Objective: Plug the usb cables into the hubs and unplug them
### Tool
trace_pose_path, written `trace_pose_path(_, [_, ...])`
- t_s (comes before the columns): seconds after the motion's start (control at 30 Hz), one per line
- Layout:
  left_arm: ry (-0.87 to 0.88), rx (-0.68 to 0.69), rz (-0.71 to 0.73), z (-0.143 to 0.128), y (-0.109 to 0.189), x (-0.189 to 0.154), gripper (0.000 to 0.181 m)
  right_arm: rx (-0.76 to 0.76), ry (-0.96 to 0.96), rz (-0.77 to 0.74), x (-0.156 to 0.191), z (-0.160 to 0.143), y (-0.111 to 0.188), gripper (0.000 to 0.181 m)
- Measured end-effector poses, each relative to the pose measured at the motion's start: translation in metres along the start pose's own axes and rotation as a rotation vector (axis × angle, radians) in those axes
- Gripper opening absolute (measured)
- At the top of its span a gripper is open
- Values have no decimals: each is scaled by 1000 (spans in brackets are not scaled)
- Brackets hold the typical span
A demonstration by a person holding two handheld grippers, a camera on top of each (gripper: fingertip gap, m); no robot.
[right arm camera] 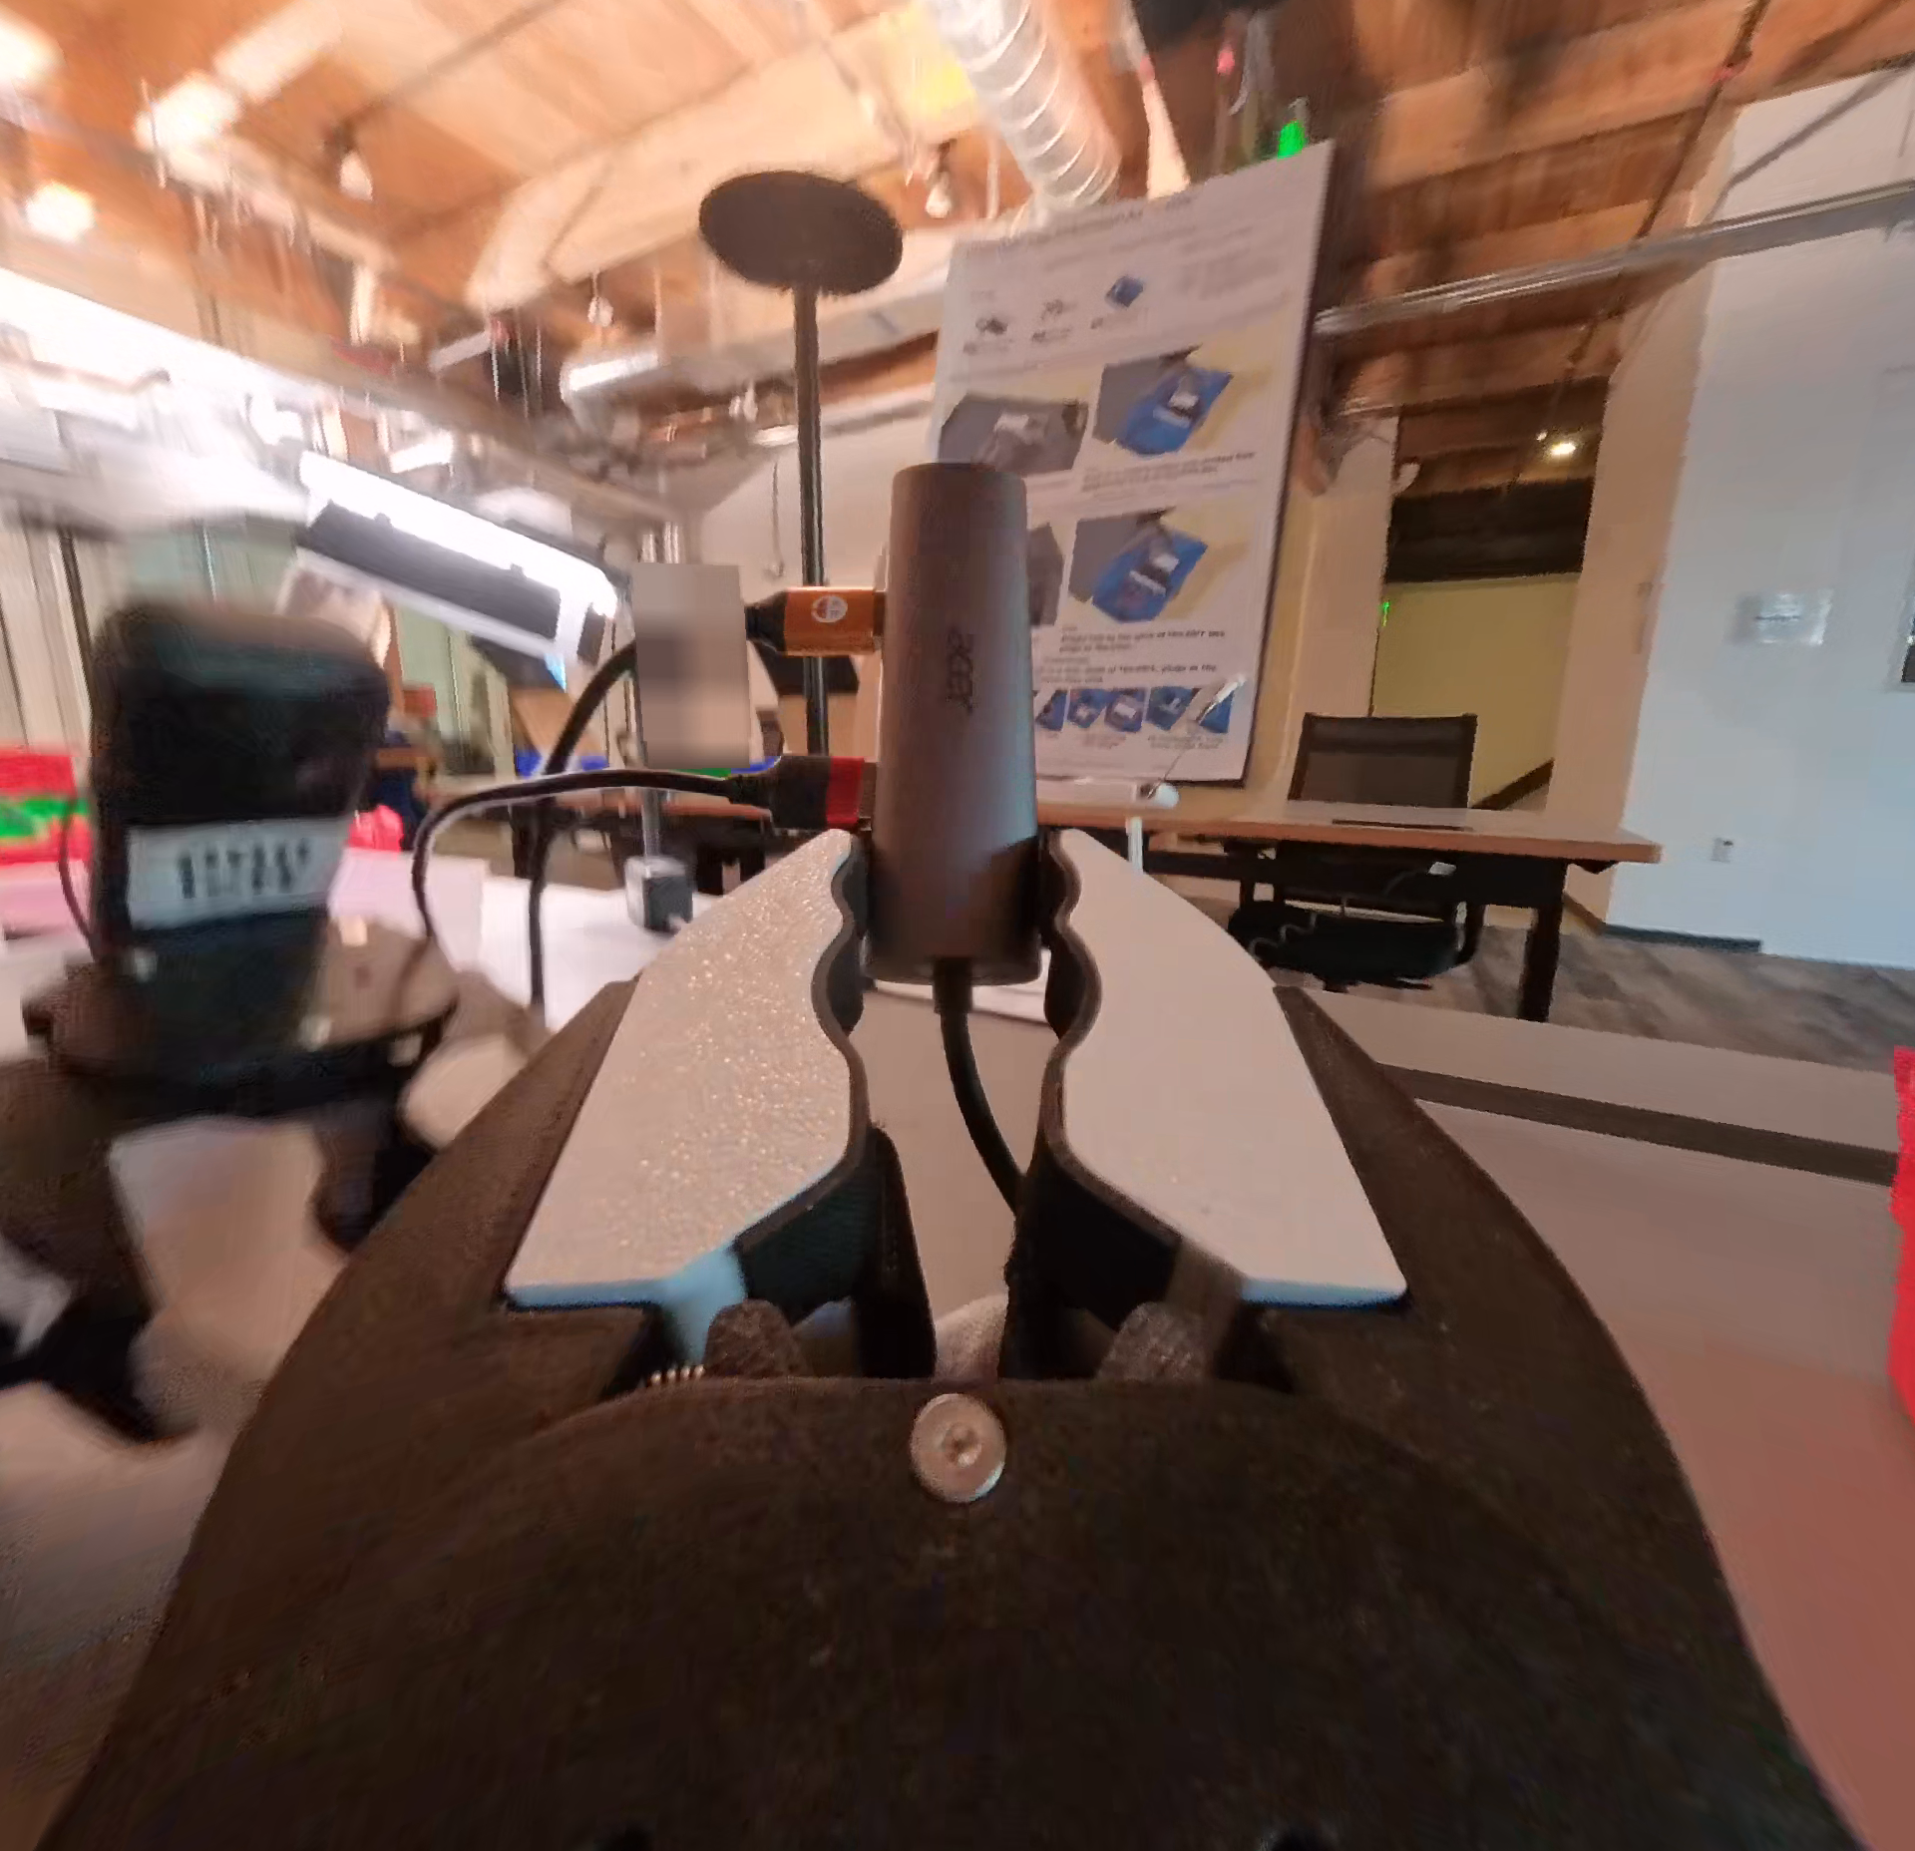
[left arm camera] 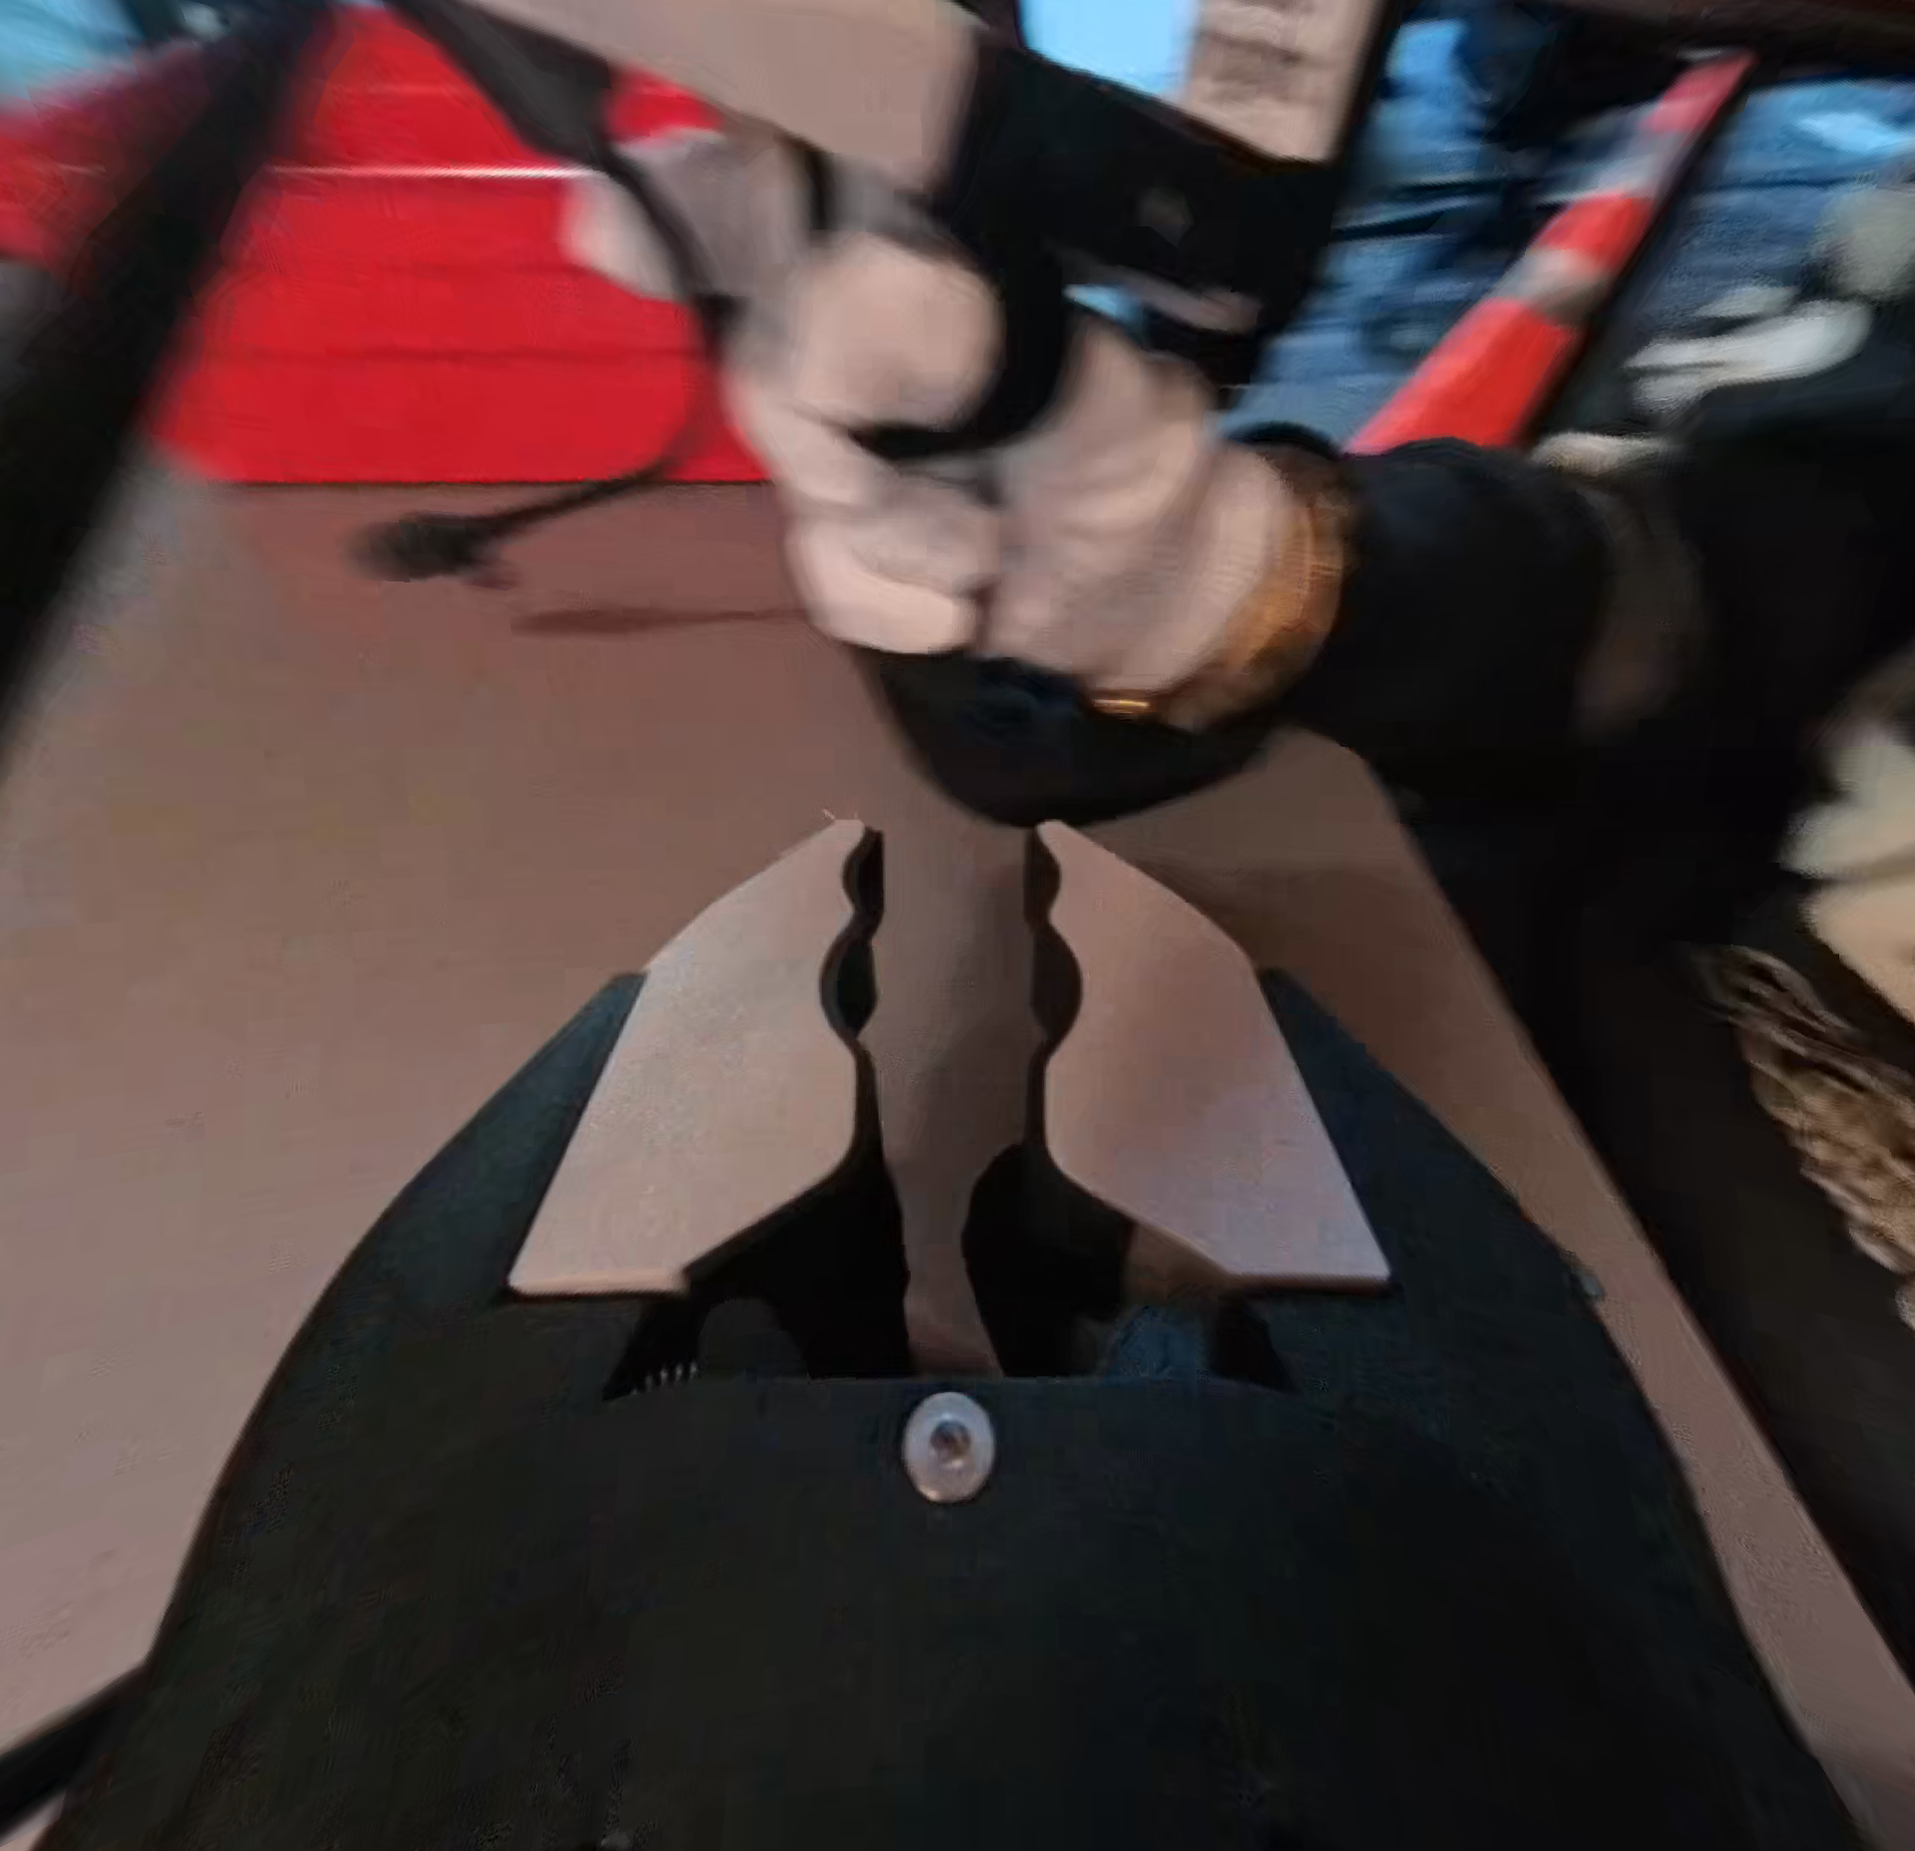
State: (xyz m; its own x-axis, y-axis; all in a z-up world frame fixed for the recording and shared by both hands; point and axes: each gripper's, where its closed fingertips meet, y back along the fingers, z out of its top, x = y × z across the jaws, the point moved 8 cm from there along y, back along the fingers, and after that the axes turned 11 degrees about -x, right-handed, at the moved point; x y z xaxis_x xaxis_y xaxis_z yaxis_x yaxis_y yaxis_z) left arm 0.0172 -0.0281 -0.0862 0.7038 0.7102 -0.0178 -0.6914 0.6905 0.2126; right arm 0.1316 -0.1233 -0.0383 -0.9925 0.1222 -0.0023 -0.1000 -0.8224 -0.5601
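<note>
in the right wrist view, going left to right, the blurred black body of the other gripper sat at the left edge, then two thin black cables ran across to the middle: an orange metal-shelled usb plug (right arm camera: 824, 620) sat in the upper side port and a red-banded black usb plug (right arm camera: 819, 788) in the lower one of the dark grey cylindrical usb hub (right arm camera: 959, 724), which stood upright at frame centre. the right gripper (right arm camera: 953, 905) pinched the hub's lower end between its grey plates, the hub's own black lead hanging down through the gap. in the left wrist view the left gripper (left arm camera: 953, 848) was parted a little and empty over the brown tabletop (left arm camera: 311, 869), below a white-gloved hand (left arm camera: 995, 475); heavy blur hid finer detail. to unplug well, the left gripper probably should grip a plug shell, not the cable, and pull straight out along the port while the right held the hub steady.
</note>
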Motion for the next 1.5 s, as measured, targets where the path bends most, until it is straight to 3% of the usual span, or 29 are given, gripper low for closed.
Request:
trace_pose_path(0.13, [-68,-214,-357,16,-2,-37,18,-129,-249,-87,-24,5,11,32])
trace_pose_path(0.23, [-39,-571,-407,49,28,-40,20,-230,-512,-109,-42,2,19,32])
trace_pose_path(0.3, [40,-842,-214,65,58,-18,33,-281,-685,-116,-52,-3,22,32])
trace_pose_path(0.37, [163,-1036,197,60,93,19,45,-303,-806,-117,-57,-9,24,32])
trace_pose_path(0.43, [298,-1165,548,36,129,47,44,-302,-839,-108,-57,-11,23,32])
trace_pose_path(0.5, [473,-1258,696,11,151,63,42,-283,-811,-78,-53,-9,21,31])
trace_pose_path(0.53, [551,-1300,690,3,156,68,39,-273,-786,-60,-50,-8,19,31])
trace_pose_path(0.63, [700,-1363,576,-6,152,73,39,-252,-659,4,-38,0,14,31])
trace_pose_path(0.73, [689,-1305,570,-7,142,73,40,-254,-521,68,-26,20,7,31])
trace_pose_path(0.87, [739,-1287,532,-10,135,75,41,-331,-365,-18,-37,84,-3,32])
trace_pose_path(0.97, [806,-1310,442,-12,130,77,41,-420,-180,-83,-63,140,-8,32])
trace_pose_path(1.03, [826,-1307,397,-11,126,77,41,-389,5,-108,-85,167,-10,31])
trace_pose_path(1.13, [823,-1300,362,-7,124,76,41,-265,272,-267,-122,182,1,32])
trace_pose_path(1.3, [840,-1297,328,-8,121,76,41,-10,742,-679,-166,172,38,31])
trace_pose_path(1.4, [878,-1325,291,-9,120,77,40,243,1041,-784,-175,166,43,32])
trace_pose_path(1.5, [864,-1302,275,-7,118,76,40,526,1234,-736,-183,145,40,32])
